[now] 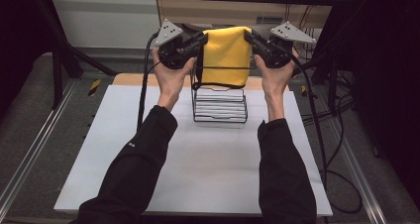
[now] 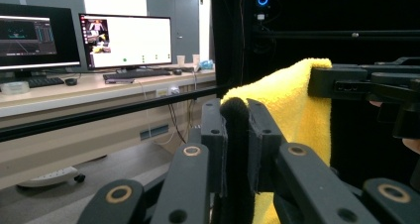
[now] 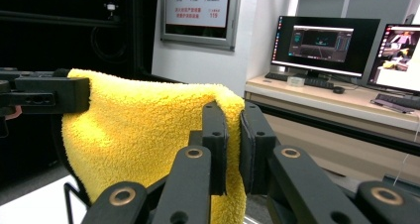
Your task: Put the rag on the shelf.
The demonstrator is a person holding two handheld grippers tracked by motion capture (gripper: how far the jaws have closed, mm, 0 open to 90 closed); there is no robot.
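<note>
While aloft (claw-pinched): yellow towel [image 1: 227, 55]

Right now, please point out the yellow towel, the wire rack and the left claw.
yellow towel [image 1: 228, 55], high view, middle of its hanging face.
wire rack [image 1: 220, 119], high view, its front lower wire.
left claw [image 2: 236, 130], left gripper view, between its fingertips.

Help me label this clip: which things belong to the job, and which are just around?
In the job:
- yellow towel
- left tongs, shut on it
- right tongs, shut on it
- wire rack below

Just around:
- monitors
- keyboard
- wall poster
</note>
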